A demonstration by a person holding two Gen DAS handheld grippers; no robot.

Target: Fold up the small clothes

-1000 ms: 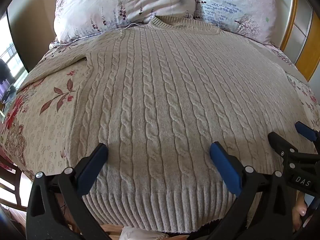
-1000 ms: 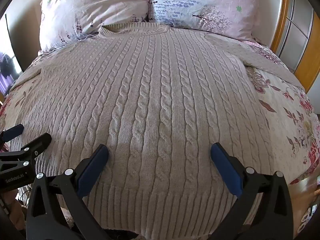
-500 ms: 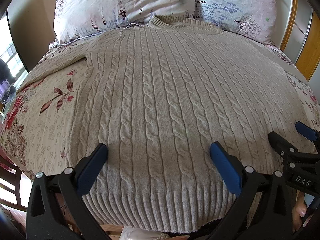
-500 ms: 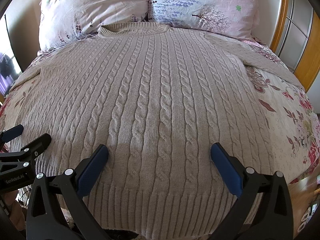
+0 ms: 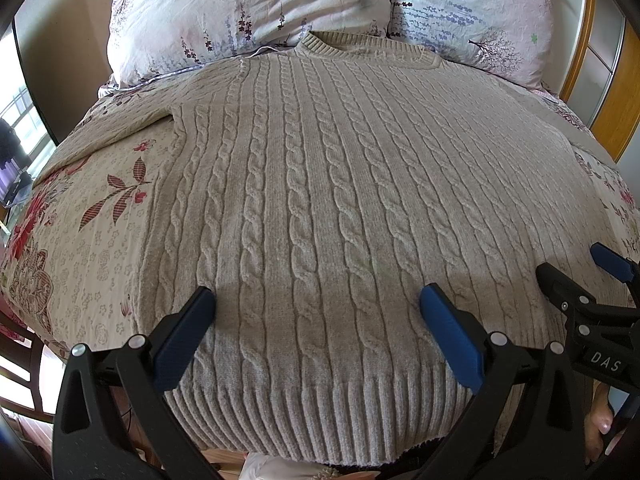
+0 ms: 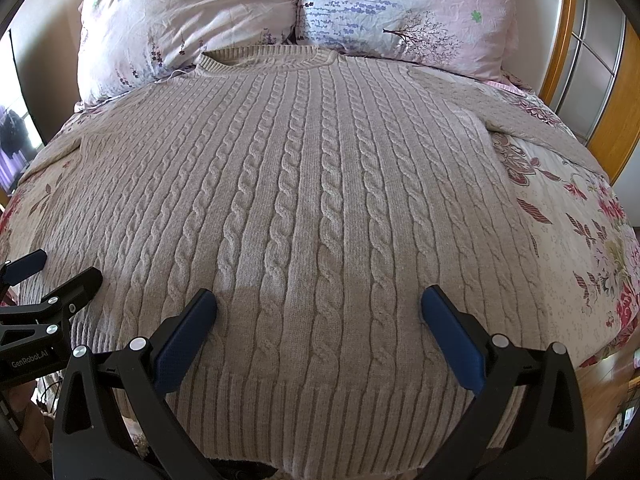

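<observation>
While it lies flat, sweater: beige cable-knit, spread face up on the bed, collar against the pillows, ribbed hem nearest the cameras.
Left pillow: pale pink floral, propped at the head of the bed.
Right pillow: lavender print, touching the left one.
Left gripper: released, blue pads spread wide above the hem, clear of the knit.
Right gripper: likewise spread wide over the hem's right half, grasping nothing.
Bedspread: floral, showing beside each sleeve.

Floral bedspread, two pillows, wooden headboard, daylit window
</observation>
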